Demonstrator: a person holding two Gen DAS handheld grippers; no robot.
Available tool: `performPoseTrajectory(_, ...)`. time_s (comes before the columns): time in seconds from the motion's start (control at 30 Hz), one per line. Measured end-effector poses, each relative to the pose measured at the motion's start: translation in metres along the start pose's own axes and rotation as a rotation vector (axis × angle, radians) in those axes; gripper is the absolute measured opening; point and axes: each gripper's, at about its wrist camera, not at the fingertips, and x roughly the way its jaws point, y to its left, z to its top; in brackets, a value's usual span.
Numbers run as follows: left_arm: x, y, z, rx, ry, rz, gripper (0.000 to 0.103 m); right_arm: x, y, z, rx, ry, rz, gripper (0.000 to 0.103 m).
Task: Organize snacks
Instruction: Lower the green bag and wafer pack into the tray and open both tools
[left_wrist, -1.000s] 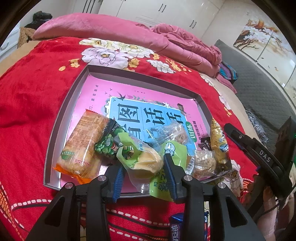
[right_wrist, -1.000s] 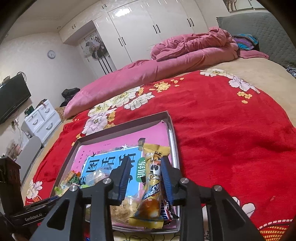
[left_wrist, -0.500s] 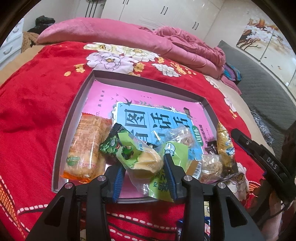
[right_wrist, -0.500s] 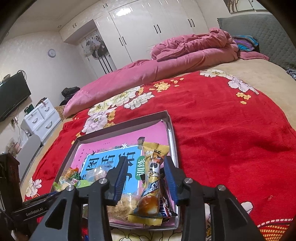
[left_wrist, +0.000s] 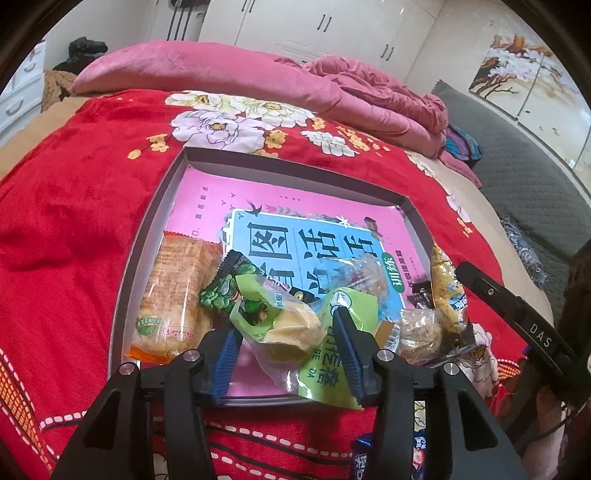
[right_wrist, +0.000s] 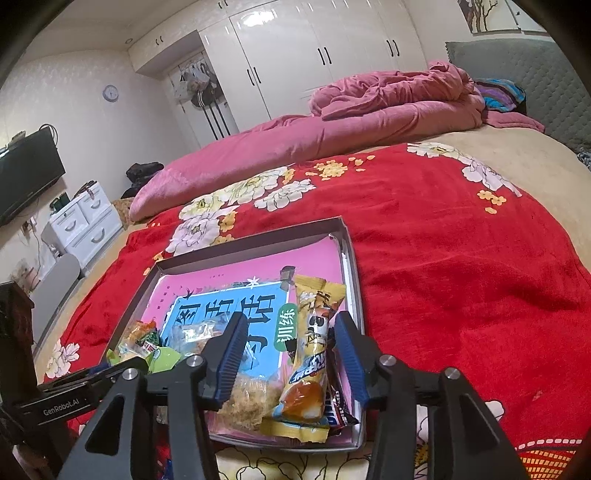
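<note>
- The step in hand looks like the release: snacks lie heaped at the near end of the shallow grey cardboard box lid (left_wrist: 147, 236), which rests on the red flowered blanket (left_wrist: 66, 229) of the bed, with a pink and blue book cover (left_wrist: 295, 229) as its floor.
- The left tongs (left_wrist: 284, 350) have just been opening; they stand part-way apart, astride a clear-and-green packet with a pale yellow cake inside (left_wrist: 284, 325). The blue pads do not seem to press on it, so I judge it let go.
- The right tongs (right_wrist: 288, 354) have likewise just been opening. A long yellow plastic snack packet (right_wrist: 314, 347) lies between them, on the lid's right side, with a gap at each pad: free, by my reading.
- Other snacks in the lid: an orange wrapped biscuit pack (left_wrist: 177, 295) at the left and a clear bag of brown floss-topped cake (right_wrist: 251, 398).
- Next, each pair of tongs should draw back and up without snagging crinkly wrappers. A blue-wrapped snack (left_wrist: 364, 458) lies outside the lid on the blanket; it seems a fair next pick.
</note>
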Motion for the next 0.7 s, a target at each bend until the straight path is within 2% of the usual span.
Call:
performPoseTrajectory(0.17, -0.002, 0.001, 0.001, -0.001, -0.009, 0.002, 0.059, -0.001, 0.0, -0.001, 0.0, 0.004, -0.005, 0.05)
performPoseTrajectory(0.53, -0.009, 0.001, 0.002, 0.016, -0.037, 0.012, 0.061, -0.004, 0.001, -0.002, -0.007, 0.0, -0.001, 0.054)
performPoseTrajectory(0.7, -0.014, 0.001, 0.003, 0.015, -0.054, 0.01, 0.066, -0.006, 0.003, -0.002, -0.013, -0.003, -0.004, 0.057)
